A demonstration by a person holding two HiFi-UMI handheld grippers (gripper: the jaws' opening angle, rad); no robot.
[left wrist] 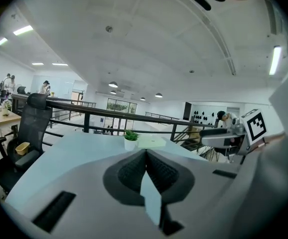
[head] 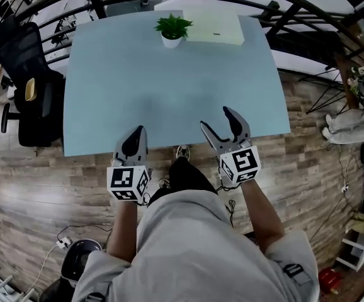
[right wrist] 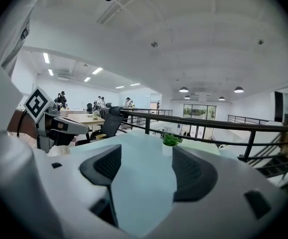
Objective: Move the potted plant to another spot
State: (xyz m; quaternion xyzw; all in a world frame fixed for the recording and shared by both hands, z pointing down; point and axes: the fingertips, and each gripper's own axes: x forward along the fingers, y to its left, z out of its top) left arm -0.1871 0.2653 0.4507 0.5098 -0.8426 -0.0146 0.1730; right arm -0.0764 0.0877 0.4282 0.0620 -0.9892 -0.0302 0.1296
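The potted plant [head: 172,30], green leaves in a small white pot, stands at the far edge of the pale blue table [head: 138,87]. Both grippers hover over the table's near edge, far from the plant. My left gripper [head: 140,131] is shut with nothing between its jaws. My right gripper [head: 215,118] is open and empty. In the left gripper view the plant [left wrist: 130,139] shows just above the closed left gripper [left wrist: 145,153]. In the right gripper view the plant [right wrist: 170,143] shows far ahead, between the spread jaws of the right gripper [right wrist: 145,166].
A flat white box [head: 215,29] lies right beside the plant. A black office chair [head: 28,83] stands at the table's left side. A dark railing [head: 188,2] runs behind the table. My legs are at the near edge, over wooden floor.
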